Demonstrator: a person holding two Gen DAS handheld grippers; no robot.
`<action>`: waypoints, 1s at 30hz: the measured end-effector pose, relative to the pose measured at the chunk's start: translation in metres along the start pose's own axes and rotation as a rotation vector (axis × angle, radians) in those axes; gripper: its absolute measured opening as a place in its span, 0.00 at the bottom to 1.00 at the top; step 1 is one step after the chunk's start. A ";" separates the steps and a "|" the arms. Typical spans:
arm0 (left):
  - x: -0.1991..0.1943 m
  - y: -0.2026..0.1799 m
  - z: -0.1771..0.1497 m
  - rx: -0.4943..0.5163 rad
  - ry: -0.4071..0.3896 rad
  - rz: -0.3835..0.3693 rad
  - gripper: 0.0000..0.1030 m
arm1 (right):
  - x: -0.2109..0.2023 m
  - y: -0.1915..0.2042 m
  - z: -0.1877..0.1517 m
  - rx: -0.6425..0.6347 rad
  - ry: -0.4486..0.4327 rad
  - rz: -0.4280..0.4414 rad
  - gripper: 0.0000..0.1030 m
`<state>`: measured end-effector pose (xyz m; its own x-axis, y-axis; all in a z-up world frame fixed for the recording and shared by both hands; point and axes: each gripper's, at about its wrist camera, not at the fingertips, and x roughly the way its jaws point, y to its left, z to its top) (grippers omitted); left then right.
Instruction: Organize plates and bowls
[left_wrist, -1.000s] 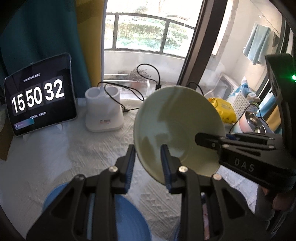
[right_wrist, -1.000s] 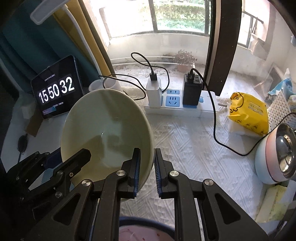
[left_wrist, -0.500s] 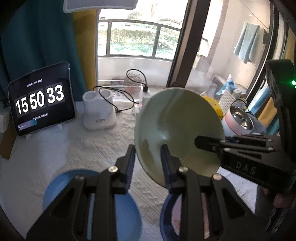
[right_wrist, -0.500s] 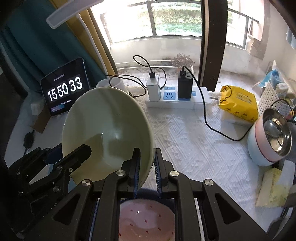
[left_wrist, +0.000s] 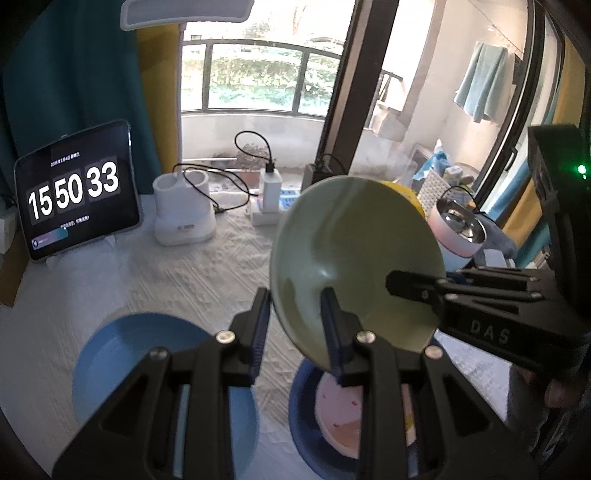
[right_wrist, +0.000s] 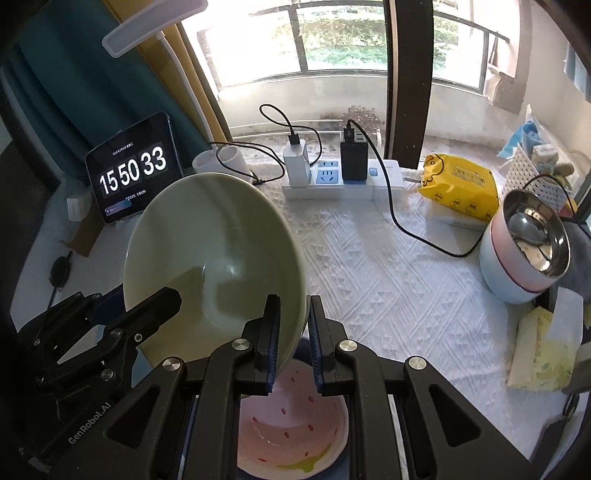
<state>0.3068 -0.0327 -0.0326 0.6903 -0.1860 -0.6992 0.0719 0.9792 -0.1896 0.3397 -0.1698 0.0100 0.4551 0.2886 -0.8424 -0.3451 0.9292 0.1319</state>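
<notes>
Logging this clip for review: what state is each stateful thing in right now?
Green bowl: lifted, tilted, gripped at both rims.
Left gripper: shut on the bowl's rim.
Right gripper: shut on the opposite rim.
Pink bowl: upright, nested in a dark blue dish.
Blue plate: flat on cloth.
Tablet: on, showing a clock.

My left hand-held gripper (left_wrist: 293, 325) and right hand-held gripper (right_wrist: 293, 338) are matte black, with ribbed blue pads, silver screws and white lettering: "DAS", "GenRobot.AI".
</notes>
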 end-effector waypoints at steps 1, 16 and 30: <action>-0.001 -0.001 -0.002 0.001 0.001 -0.002 0.28 | 0.000 0.000 -0.001 0.002 0.001 0.000 0.16; -0.008 -0.017 -0.023 0.017 0.017 -0.029 0.28 | -0.014 -0.005 -0.032 -0.001 0.006 -0.020 0.16; -0.006 -0.028 -0.041 0.039 0.042 -0.040 0.28 | -0.017 -0.012 -0.056 0.013 0.019 -0.024 0.16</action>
<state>0.2712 -0.0620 -0.0511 0.6555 -0.2275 -0.7201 0.1271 0.9732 -0.1918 0.2901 -0.1986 -0.0064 0.4471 0.2616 -0.8553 -0.3233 0.9389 0.1182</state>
